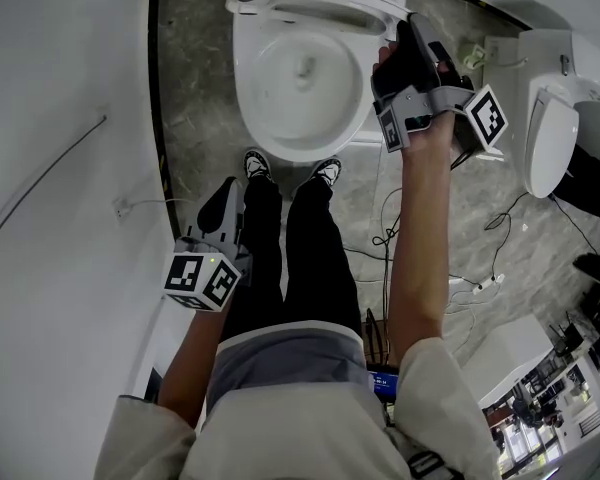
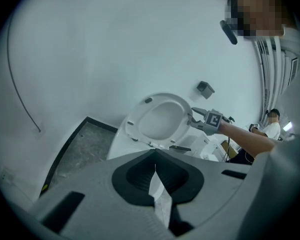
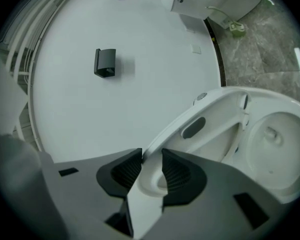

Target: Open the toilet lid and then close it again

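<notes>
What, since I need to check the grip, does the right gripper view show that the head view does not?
Only the right gripper view: the right gripper's ribbed pads pressed on either side of the lid's edge, and a dark fixture on the wall. Only the head view: the person's legs, the left gripper held low, a second toilet and floor cables. Both: the raised lid and the open bowl.
</notes>
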The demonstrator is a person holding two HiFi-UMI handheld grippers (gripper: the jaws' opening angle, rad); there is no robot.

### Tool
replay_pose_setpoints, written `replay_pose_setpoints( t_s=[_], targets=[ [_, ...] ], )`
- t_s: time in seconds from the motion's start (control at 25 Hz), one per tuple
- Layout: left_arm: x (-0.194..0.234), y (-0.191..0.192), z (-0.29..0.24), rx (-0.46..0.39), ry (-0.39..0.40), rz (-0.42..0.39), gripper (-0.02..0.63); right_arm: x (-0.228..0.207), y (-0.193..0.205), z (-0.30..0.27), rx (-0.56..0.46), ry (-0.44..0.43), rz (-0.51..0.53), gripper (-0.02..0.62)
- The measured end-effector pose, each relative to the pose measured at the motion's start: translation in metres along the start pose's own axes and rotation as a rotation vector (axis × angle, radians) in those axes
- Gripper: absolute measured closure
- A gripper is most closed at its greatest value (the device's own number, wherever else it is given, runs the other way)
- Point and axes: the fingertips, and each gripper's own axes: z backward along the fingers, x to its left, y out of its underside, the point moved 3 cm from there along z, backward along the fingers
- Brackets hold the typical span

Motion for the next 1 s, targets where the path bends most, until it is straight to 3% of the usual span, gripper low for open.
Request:
replay_pose_setpoints(
  t_s=[0.56,0.8,1.0],
  targets=[
    [0.008,-0.009,0.001,-0.009,-0.026,0.015,0.600,0.008,-0.027,-0.047,-0.043,-0.050,-0.108,0.483],
    [0.003,-0.041,-0.023,0.001,-0.033,0.016,0.600,0.014,-0.056,-0.095,-0.050,-0.047,-0.144,0.485],
    [0.002,-0.024,-0.011,-0.005,-0.030,0.013,0.600,0.011,-0.057,-0.095,-0.061,-0.053,-0.159,0.488]
  ],
)
